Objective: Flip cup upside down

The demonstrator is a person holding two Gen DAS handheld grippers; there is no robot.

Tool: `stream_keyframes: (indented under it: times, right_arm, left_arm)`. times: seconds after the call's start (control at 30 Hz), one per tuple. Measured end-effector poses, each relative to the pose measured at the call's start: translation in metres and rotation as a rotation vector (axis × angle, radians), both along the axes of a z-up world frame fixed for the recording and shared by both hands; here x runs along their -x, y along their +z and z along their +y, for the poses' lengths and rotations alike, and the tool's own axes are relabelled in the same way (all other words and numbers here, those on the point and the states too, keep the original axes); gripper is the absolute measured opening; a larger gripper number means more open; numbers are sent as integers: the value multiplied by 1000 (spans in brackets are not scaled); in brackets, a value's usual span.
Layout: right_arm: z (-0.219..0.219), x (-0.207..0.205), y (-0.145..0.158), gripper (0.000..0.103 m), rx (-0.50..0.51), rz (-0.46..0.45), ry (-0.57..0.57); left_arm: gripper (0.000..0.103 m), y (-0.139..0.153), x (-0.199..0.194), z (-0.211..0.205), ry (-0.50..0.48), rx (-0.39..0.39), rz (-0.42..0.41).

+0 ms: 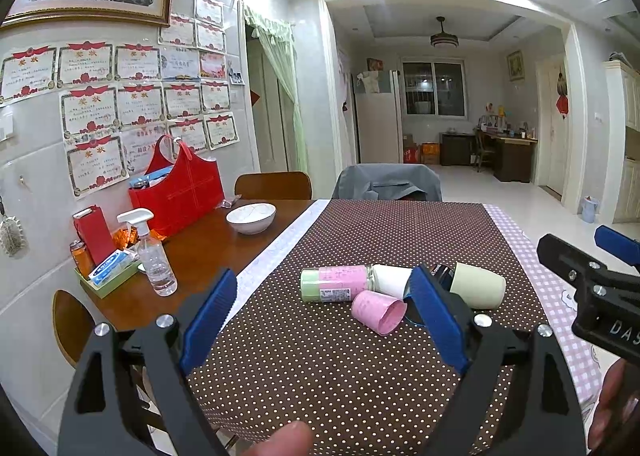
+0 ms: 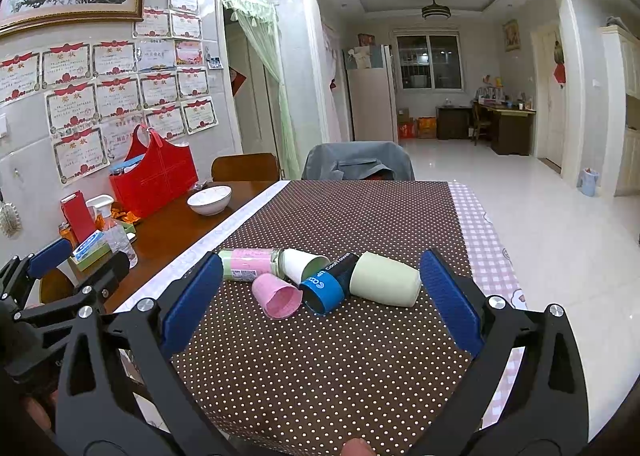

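Observation:
Several cups lie on their sides in a cluster on the dotted brown cloth (image 2: 320, 356): a pink cup (image 1: 379, 312) (image 2: 279, 297), a white cup (image 1: 394, 281) (image 2: 302, 265), a blue-and-black cup (image 2: 329, 284) and a pale green cup (image 1: 478, 285) (image 2: 386, 279). A pink-and-green jar (image 1: 334, 283) (image 2: 248, 264) lies beside them. My left gripper (image 1: 324, 320) is open and empty, short of the cups. My right gripper (image 2: 320, 304) is open and empty, with the cups between its fingers further ahead. The right gripper also shows in the left wrist view (image 1: 592, 276).
On the wooden table (image 1: 200, 252) to the left stand a white bowl (image 1: 251, 217), a spray bottle (image 1: 154, 256), a red bag (image 1: 180, 192) and a small tray of packets (image 1: 106, 276). Chairs (image 1: 387, 182) stand at the far edge. The table edge drops off on the right.

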State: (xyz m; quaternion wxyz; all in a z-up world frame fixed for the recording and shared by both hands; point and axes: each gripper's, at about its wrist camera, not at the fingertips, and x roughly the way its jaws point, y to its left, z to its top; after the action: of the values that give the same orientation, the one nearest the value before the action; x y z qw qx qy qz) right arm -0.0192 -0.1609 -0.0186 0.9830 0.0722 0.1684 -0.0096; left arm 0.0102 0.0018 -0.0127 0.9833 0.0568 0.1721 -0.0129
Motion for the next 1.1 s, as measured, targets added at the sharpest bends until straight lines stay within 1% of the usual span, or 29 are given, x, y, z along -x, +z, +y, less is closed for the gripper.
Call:
stream_keyframes:
  times: [0.33,0.53,0.63,0.9,1.03,1.1]
  right_arm:
    - [1,-13,-5,97,1,21,12]
    - [0,-33,-15,97,1,54,27]
    - [-3,-48,-21,97,-1,78,36]
    - [-19,-95,-43,97,-25,160,15]
    - [-23,-117,-53,97,-31,212,0]
    - [-25,-128,-59,97,-29,241,-9]
  left_arm:
    - [87,-5,-12,0,-3,-11,25]
    - [87,-9,-34,6,-1,-35,47]
    - [87,-13,-56,11,-4,-59,71]
    - [87,-41,-137,16,-53,-154,193]
    - [87,-60,-181,14,-139,-204,281]
    - [87,-71,-202,9,-199,-263,317]
